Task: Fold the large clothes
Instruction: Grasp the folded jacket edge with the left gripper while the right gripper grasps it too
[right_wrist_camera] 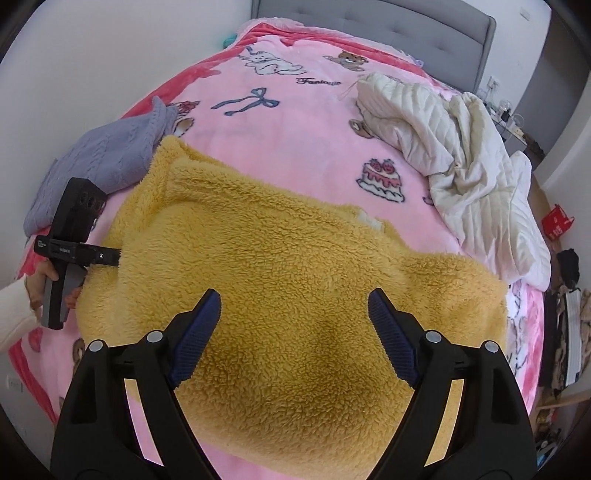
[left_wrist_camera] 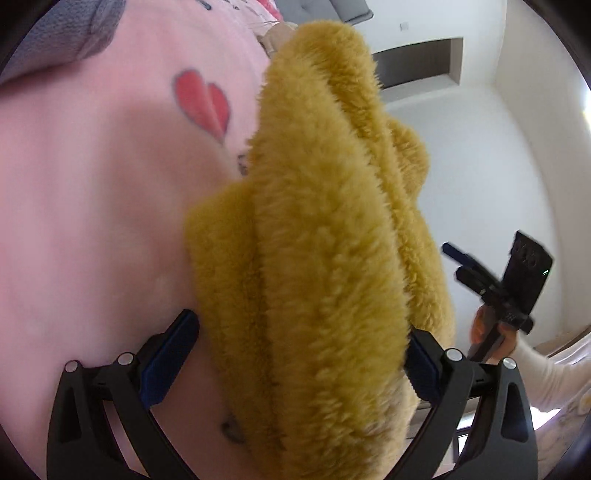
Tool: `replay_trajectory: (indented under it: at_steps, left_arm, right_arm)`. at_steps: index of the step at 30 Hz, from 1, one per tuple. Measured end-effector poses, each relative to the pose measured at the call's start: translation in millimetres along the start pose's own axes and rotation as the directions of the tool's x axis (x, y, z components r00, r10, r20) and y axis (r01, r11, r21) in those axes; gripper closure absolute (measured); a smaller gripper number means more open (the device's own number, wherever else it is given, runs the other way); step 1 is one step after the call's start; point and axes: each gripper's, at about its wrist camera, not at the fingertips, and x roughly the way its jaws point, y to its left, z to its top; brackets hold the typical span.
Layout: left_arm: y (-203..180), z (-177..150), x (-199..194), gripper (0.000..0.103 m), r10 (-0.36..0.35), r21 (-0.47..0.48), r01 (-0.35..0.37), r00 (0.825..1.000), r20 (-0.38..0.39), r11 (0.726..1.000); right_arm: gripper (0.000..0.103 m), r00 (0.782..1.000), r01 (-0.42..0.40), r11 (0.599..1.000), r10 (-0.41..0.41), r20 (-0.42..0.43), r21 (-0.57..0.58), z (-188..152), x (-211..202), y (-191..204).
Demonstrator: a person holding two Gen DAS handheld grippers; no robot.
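A yellow fleece garment lies spread on the pink blanket of a bed. My right gripper hovers above its near part, open, with nothing between the pads. In the left wrist view a thick fold of the fleece runs up between the fingers of my left gripper. Its jaws stand wide, the left pad is clear of the fabric, and the fleece covers part of the right pad. From the right wrist view the left gripper reaches into the fleece's left edge. The right gripper shows in a hand.
A grey knitted garment lies at the bed's left edge, touching the fleece. A crumpled white quilted garment sits at the back right. A grey headboard closes the far end. A red bag and clutter lie on the floor at right.
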Motion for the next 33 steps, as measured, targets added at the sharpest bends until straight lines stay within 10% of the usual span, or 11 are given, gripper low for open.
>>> replay_trajectory:
  at_steps: [4, 9, 17, 24, 33]
  left_arm:
    - [-10.2, 1.1, 22.5, 0.005, 0.06, 0.009, -0.06, 0.997, -0.043, 0.998]
    - [-6.0, 7.2, 28.0, 0.005, -0.034, -0.055, 0.029, 0.996, -0.084, 0.998]
    - [-23.1, 10.5, 45.9, 0.065, -0.006, -0.04, 0.0, 0.99, -0.141, 0.999]
    - [-26.3, 8.7, 34.5, 0.066, 0.144, -0.038, -0.152, 0.976, -0.162, 0.988]
    - [-62.2, 11.8, 47.5, 0.064, 0.349, -0.014, -0.358, 0.918, -0.189, 0.934]
  right_arm:
    - [0.025, 1.0, -0.015, 1.0, 0.015, 0.001, 0.018, -3.7, -0.1, -3.2]
    - [0.025, 1.0, -0.017, 0.999, 0.017, 0.014, 0.034, -14.6, -6.2, -10.3]
    - [0.025, 0.998, -0.017, 0.984, 0.005, 0.068, 0.177, -42.8, -22.9, -55.9]
    - [0.015, 0.983, -0.008, 0.941, -0.054, 0.175, 0.339, -82.0, -55.4, -137.4]
    - [0.016, 0.996, -0.066, 0.892, 0.036, 0.077, 0.447, -134.8, -8.3, -268.5]
